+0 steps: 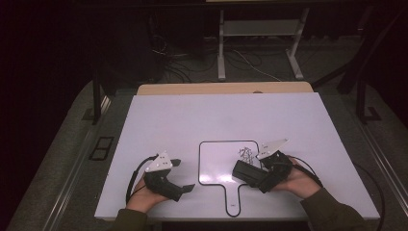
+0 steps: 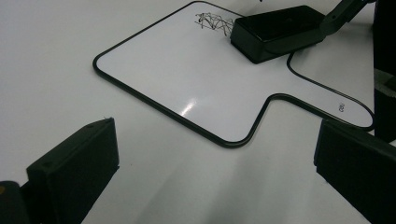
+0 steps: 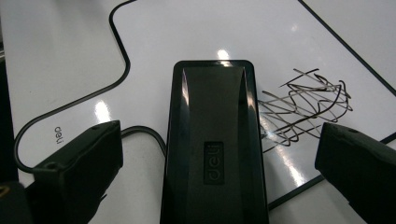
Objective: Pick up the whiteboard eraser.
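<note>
The left tool (image 1: 183, 174) is black with an angular body, topped by a pale grey three-cornered plate dotted with small dark screw holes. A thin black cable loops out from it toward 9 o'clock and curves back under the hand. In its own view its two jaws are matte black blocks, the one at 7 o'clock bearing small screw heads. The right tool (image 1: 250, 173) matches: black body, grey plate, black cable arcing toward 3 o'clock. Both forearms wear dark olive sleeves.
</note>
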